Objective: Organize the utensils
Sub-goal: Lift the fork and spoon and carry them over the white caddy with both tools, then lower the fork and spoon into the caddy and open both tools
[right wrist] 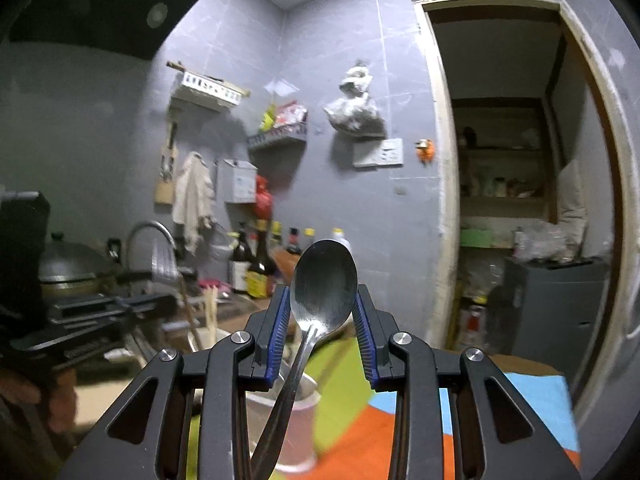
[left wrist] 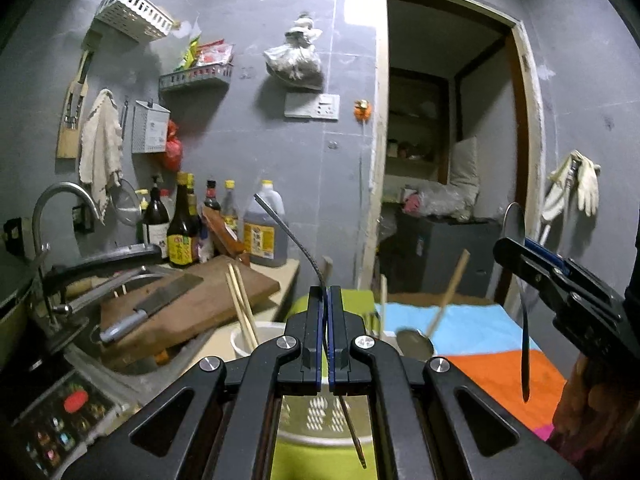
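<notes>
Both claws are carrying utensils: the left claw (left wrist: 327, 292) is clamped fully on a thin, dark, curved utensil (left wrist: 290, 236) whose kind I cannot tell, its handle rising above the jaws. The right claw (right wrist: 322, 312) pinches a steel spoon (right wrist: 325, 280) across its bowl, bowl up, shiny and a little smeared, handle hanging down. The step looks like transport, and next each piece probably needs lowering into the white perforated holder (left wrist: 320, 420) near, below the left claw, on the green-covered counter (left wrist: 324, 462).
</notes>
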{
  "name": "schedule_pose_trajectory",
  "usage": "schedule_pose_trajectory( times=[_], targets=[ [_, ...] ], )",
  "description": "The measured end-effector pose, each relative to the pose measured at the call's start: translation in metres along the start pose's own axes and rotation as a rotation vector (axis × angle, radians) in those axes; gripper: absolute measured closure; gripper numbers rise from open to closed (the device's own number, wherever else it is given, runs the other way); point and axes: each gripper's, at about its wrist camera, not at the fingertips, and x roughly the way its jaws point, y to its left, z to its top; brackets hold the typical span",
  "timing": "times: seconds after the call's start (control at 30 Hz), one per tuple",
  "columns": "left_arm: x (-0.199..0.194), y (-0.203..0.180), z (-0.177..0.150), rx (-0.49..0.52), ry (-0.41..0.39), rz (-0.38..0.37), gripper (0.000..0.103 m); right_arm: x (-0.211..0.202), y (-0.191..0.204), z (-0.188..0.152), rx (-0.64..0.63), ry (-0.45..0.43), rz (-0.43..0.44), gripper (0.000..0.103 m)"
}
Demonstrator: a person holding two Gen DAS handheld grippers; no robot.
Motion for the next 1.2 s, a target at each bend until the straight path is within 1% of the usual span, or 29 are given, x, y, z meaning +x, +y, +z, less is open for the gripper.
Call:
schedule_pose_trajectory(
  times=[0.07, 0.17, 0.37, 0.7, 0.93, 1.13, 1.2],
  targets=[
    [0.005, 0.005, 0.005, -0.003, -0.016, 0.011, 0.103, 0.01, 0.003, 0.004, 0.001, -0.017, 0.012, 0.074],
    [0.016, 0.011, 0.01, -0.009, -0.018, 0.026, 0.103, 0.021, 0.005, 0.008, 0.014, -0.033, 0.019, 0.074],
    [0.043, 0.021, 0.015, -0.021, -0.015, 0.053, 0.103, 0.04, -0.005, 0.008, 0.073, -0.026, 0.029, 0.074],
    [0.079, 0.029, 0.024, 0.015, -0.021, 0.101, 0.103, 0.056, -0.015, 0.005, 0.117, -0.023, 0.026, 0.074],
    [0.089, 0.032, 0.017, 0.052, -0.036, 0.142, 0.103, 0.066, -0.017, 0.005, 0.157, -0.036, 0.037, 0.074],
    [0.091, 0.04, 0.015, 0.042, -0.048, 0.157, 0.102, 0.077, -0.008, 0.002, 0.144, -0.043, 0.039, 0.074],
    [0.091, 0.041, 0.013, 0.054, -0.058, 0.182, 0.102, 0.079, -0.004, -0.002, 0.127, -0.047, 0.034, 0.074]
  ],
)
